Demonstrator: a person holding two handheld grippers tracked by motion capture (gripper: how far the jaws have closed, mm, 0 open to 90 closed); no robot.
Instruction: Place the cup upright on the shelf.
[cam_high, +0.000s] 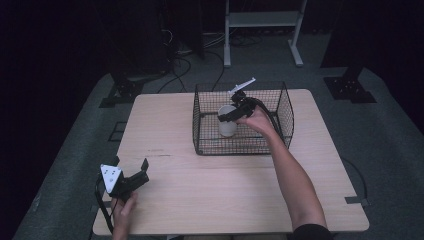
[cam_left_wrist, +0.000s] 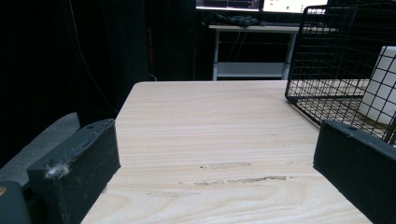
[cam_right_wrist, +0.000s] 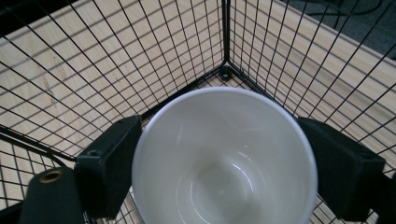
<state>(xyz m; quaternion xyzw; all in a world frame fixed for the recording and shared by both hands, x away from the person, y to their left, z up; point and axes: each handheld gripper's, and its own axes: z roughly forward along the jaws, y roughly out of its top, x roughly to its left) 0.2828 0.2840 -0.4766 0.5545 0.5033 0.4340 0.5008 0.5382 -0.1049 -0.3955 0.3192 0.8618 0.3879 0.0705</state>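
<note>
A white cup (cam_high: 227, 127) stands upright inside a black wire basket (cam_high: 240, 150) at the table's far middle. My right gripper (cam_high: 231, 116) reaches down into the basket from the right, over the cup's rim. In the right gripper view the cup (cam_right_wrist: 224, 158) sits between the two jaws, which stand close on either side of its rim; the right gripper (cam_right_wrist: 219, 140) looks open, with no firm press visible. My left gripper (cam_high: 130, 163) rests low at the table's near left corner, open and empty. In the left gripper view its jaws (cam_left_wrist: 217, 140) stand wide apart over bare wood.
The basket's wire walls (cam_right_wrist: 224, 37) close in around the cup on all sides. From the left gripper view the basket (cam_left_wrist: 327, 56) and cup (cam_left_wrist: 383, 84) lie ahead to the right. A white frame stand (cam_high: 262, 20) stands on the floor beyond the wooden table (cam_high: 210, 195).
</note>
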